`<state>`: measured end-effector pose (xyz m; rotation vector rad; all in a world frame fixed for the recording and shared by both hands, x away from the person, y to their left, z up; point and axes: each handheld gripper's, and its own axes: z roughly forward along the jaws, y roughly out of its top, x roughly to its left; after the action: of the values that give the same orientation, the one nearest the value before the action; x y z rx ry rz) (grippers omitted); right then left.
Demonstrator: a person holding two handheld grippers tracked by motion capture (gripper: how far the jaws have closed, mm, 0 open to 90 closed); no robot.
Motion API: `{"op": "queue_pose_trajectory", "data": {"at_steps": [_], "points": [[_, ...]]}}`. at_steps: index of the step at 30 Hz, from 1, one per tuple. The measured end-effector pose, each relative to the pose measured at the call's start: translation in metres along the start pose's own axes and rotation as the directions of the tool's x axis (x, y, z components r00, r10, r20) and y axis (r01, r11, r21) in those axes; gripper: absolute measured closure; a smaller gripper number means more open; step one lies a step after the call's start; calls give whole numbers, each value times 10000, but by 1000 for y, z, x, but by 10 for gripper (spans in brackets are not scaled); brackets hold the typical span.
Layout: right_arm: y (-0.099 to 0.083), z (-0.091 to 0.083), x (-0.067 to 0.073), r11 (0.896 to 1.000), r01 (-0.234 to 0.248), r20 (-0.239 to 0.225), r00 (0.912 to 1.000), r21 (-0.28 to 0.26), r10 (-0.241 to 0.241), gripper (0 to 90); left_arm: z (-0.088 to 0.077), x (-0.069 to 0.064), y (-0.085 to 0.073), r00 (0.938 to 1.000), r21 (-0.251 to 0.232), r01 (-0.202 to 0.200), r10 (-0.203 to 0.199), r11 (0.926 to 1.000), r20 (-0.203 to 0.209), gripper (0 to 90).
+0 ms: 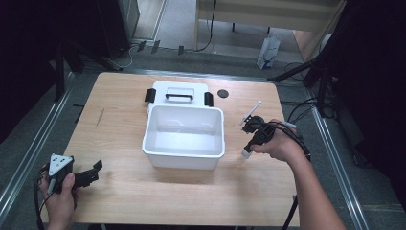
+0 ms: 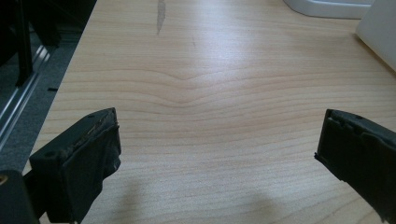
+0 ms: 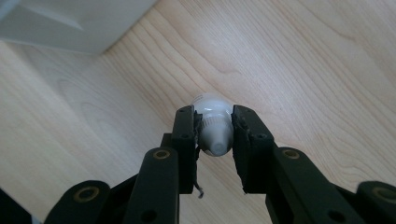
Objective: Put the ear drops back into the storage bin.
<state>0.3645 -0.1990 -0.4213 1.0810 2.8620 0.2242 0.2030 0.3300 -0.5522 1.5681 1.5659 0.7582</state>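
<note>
**Right claw grips a small white tube beside the bin**

The small white tube (image 3: 214,128) sits pinched between the jaws of the right claw (image 3: 214,133), seen end-on in the right gripper view, its long axis running along the jaws and its rounded far end aimed down at the bench (image 1: 124,191). No writing or label can be read on it. In the high view the right claw (image 1: 247,153) hangs near the bench's right edge, just right of the open white bin (image 1: 184,155). The bin's lid (image 1: 179,91), with a black handle, lies behind it toward the far edge. The left claw (image 1: 98,170) rests near the front left corner, jaws spread wide over bare wood.
</note>
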Motion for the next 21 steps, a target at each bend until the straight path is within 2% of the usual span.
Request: {"op": "queue_pose_trajectory", "data": {"at_steps": [3, 5, 8, 15, 21], "points": [[2, -7, 0, 9998, 133, -130, 9998, -121, -135, 722, 0, 0, 0, 10000, 5, -17, 17, 10000, -13, 3], [5, -21, 2, 9986, 271, -177, 9995, -451, -280, 722, 0, -1, 0, 10000, 9, -52, 52, 10000, -25, 3], [9, -31, 4, 9973, 519, -118, 9985, -510, -526, 722, 0, 0, 0, 10000, 10, -50, 50, 10000, -6, 3], [21, -54, 8, 9957, 766, 99, 9970, -513, -762, 721, 0, 0, 0, 10000, 42, -32, 32, 10000, 42, 3], [29, -65, 12, 9950, 897, 176, 9959, -438, -890, 721, 0, 1, 0, 10000, 45, -24, 24, 10000, 42, 3]]}}
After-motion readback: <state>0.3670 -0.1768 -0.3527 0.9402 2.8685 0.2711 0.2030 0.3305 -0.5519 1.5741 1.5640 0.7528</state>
